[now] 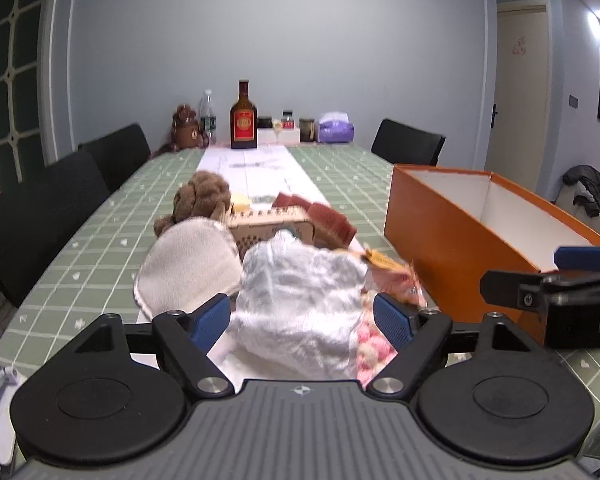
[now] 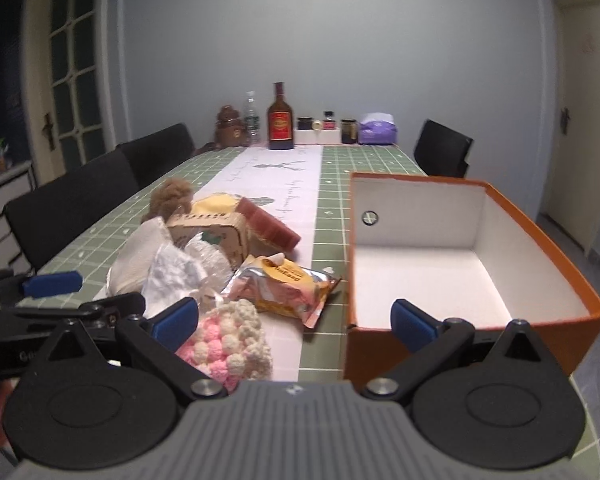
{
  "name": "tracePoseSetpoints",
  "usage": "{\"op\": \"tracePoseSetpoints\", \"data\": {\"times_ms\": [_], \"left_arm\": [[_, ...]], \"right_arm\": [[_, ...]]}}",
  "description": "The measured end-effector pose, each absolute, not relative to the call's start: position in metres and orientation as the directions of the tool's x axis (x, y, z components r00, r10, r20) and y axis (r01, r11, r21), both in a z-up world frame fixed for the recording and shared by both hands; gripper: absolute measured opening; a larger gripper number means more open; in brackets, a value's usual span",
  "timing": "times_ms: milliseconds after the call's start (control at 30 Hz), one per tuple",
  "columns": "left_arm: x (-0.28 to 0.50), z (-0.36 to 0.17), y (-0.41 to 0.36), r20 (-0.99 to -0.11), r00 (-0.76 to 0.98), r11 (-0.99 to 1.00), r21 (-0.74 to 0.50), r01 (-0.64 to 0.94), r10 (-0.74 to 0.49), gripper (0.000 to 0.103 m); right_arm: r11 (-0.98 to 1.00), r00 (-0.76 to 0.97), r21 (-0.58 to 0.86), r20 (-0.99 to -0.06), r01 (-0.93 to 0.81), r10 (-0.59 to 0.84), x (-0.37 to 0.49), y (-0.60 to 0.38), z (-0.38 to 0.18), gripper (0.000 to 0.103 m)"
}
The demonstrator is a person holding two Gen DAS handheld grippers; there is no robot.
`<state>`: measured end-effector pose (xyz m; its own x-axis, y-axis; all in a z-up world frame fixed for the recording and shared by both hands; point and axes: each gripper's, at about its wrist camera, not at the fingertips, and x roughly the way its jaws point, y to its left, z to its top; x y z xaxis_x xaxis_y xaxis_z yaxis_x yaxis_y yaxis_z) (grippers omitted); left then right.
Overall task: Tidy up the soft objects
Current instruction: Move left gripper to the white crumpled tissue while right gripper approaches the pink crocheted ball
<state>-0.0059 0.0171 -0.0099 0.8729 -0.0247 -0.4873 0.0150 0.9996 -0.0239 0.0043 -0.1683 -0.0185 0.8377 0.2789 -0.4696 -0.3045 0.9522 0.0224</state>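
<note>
Crumpled white gauzy cloth heaped on the green checked tabletop, right between the spread blue pads of the left gripper, jaws wide and closed on nothing yet. Looks feather-light and limp, sure to sag and trail once lifted; best pinched at the bunched middle of the heap, not at a loose edge. Just beside it, a pink and cream bobbled knitted piece, soft and springy, likely to squash under the pads without harm. Behind, a cream folded towel, a brown curly plush toy, a perforated cardboard box and dark red scouring pads, all crowded together. Crinkly yellow and pink snack packet between the pile and the open orange cardboard box with white inside; probably slippery and noisy, better gripped at a sealed end. Right gripper also open, empty, hovering over the near corner of the orange box. Box still with nothing inside, so the sorting seems barely begun.
</note>
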Motion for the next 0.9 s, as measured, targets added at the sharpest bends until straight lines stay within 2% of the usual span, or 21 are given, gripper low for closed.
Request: {"op": "tracePoseSetpoints", "data": {"times_ms": [33, 100, 167, 200, 267, 300, 367, 433, 500, 600, 767, 800, 867, 900], "left_arm": [[-0.006, -0.011, 0.020, -0.498, 0.867, 0.999, -0.034, 0.020, -0.034, 0.089], [-0.006, -0.013, 0.026, -0.522, 0.851, 0.997, -0.068, 0.031, -0.062, 0.078], [-0.006, -0.016, 0.034, -0.544, 0.835, 0.994, -0.105, 0.032, -0.084, 0.072], [-0.006, -0.017, 0.036, -0.549, 0.831, 0.994, -0.107, 0.031, -0.085, 0.070], [-0.006, -0.019, 0.040, -0.553, 0.830, 0.994, -0.106, 0.023, -0.078, 0.065], [-0.006, -0.019, 0.042, -0.556, 0.828, 0.993, -0.115, 0.015, -0.077, 0.064], [-0.005, -0.019, 0.048, -0.564, 0.822, 0.989, -0.147, 0.001, -0.085, 0.063], [-0.003, -0.020, 0.052, -0.572, 0.817, 0.988, -0.152, -0.010, -0.080, 0.055], [0.000, -0.021, 0.054, -0.583, 0.810, 0.990, -0.134, -0.031, -0.054, 0.041], [0.007, -0.028, 0.061, -0.615, 0.788, 0.991, -0.114, -0.072, -0.013, 0.031], [0.015, -0.039, 0.067, -0.665, 0.747, 0.993, -0.088, -0.081, 0.002, 0.027], [0.017, -0.042, 0.067, -0.675, 0.738, 0.993, -0.089, -0.077, -0.003, 0.027], [0.019, -0.047, 0.066, -0.691, 0.723, 0.994, -0.087, -0.072, -0.008, 0.027], [0.020, -0.050, 0.066, -0.700, 0.714, 0.994, -0.083, -0.072, -0.007, 0.027]], "right_arm": [[0.948, 0.841, -0.002, -0.463, -0.317, 0.280, 0.002, -0.164, -0.019, 0.099], [0.941, 0.848, -0.040, -0.449, -0.335, 0.283, -0.003, -0.157, -0.019, 0.091], [0.937, 0.857, -0.065, -0.431, -0.343, 0.284, -0.005, -0.152, -0.018, 0.077], [0.939, 0.862, -0.067, -0.422, -0.338, 0.280, -0.005, -0.151, -0.018, 0.075], [0.934, 0.856, -0.055, -0.423, -0.353, 0.299, -0.001, -0.149, -0.017, 0.067], [0.927, 0.846, -0.051, -0.431, -0.371, 0.314, 0.000, -0.147, -0.017, 0.067], [0.914, 0.828, -0.049, -0.443, -0.404, 0.343, 0.004, -0.139, -0.019, 0.057], [0.899, 0.812, -0.054, -0.456, -0.435, 0.365, 0.010, -0.129, -0.022, 0.055], [0.890, 0.798, -0.041, -0.462, -0.454, 0.386, 0.019, -0.120, -0.024, 0.055], [0.876, 0.770, 0.005, -0.475, -0.482, 0.426, 0.038, -0.108, -0.028, 0.057], [0.860, 0.726, 0.066, -0.507, -0.505, 0.465, 0.068, -0.092, -0.034, 0.054], [0.858, 0.717, 0.080, -0.513, -0.507, 0.472, 0.073, -0.091, -0.036, 0.051], [0.850, 0.691, 0.115, -0.533, -0.514, 0.489, 0.084, -0.088, -0.040, 0.029], [0.846, 0.677, 0.133, -0.542, -0.516, 0.498, 0.086, -0.088, -0.041, 0.022]]}}
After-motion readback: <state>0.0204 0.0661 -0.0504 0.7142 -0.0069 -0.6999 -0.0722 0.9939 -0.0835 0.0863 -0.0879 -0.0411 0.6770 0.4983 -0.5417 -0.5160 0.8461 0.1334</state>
